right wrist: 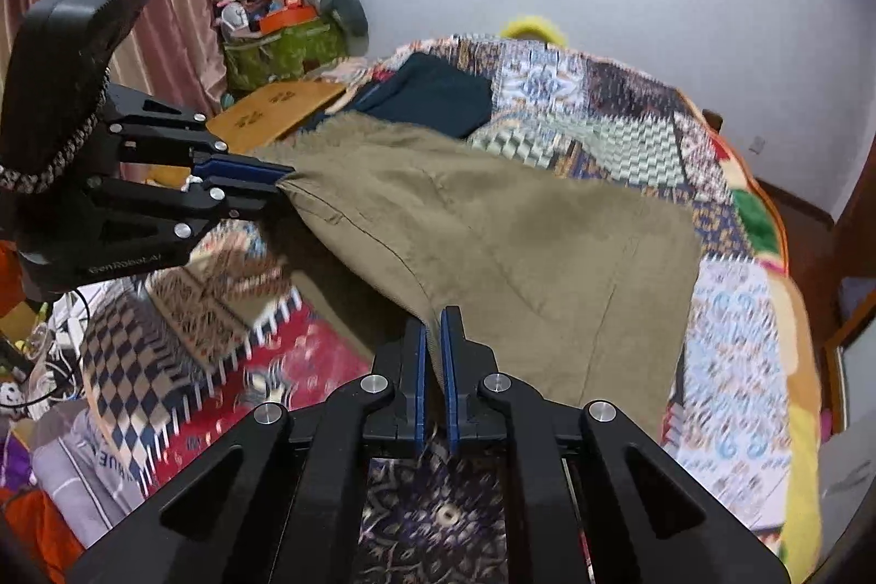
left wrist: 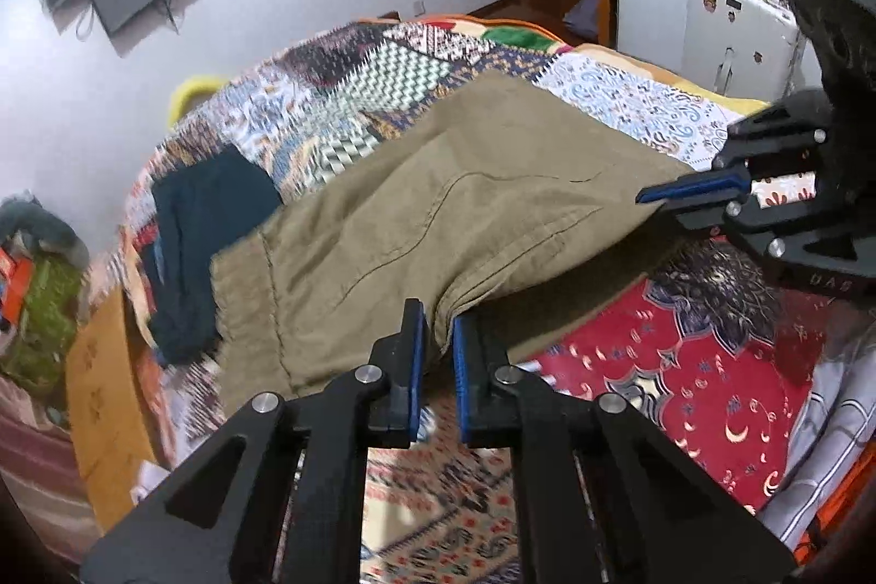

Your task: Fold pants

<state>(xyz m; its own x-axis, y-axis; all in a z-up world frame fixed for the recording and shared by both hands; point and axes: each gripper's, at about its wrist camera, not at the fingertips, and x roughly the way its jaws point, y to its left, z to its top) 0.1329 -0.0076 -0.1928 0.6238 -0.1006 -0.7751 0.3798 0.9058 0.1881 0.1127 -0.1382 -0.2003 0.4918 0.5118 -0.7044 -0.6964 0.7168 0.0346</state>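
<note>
Khaki pants (left wrist: 438, 201) lie across a patchwork bedspread, their near edge lifted off the bed. My left gripper (left wrist: 438, 321) is shut on one corner of that edge. My right gripper (right wrist: 432, 321) is shut on the other corner. Each gripper shows in the other's view: the right one (left wrist: 651, 195) at the right of the left wrist view, the left one (right wrist: 284, 179) at the left of the right wrist view. The pants (right wrist: 520, 244) hang stretched between the two, with their far part resting on the bed.
A dark folded garment (left wrist: 208, 223) lies on the bedspread (left wrist: 372, 91) beyond the pants. A wooden board (right wrist: 279, 108) sits at the bed's far side. A white suitcase (left wrist: 739, 31) stands by the bed. Patterned rugs (left wrist: 684, 365) lie below the grippers.
</note>
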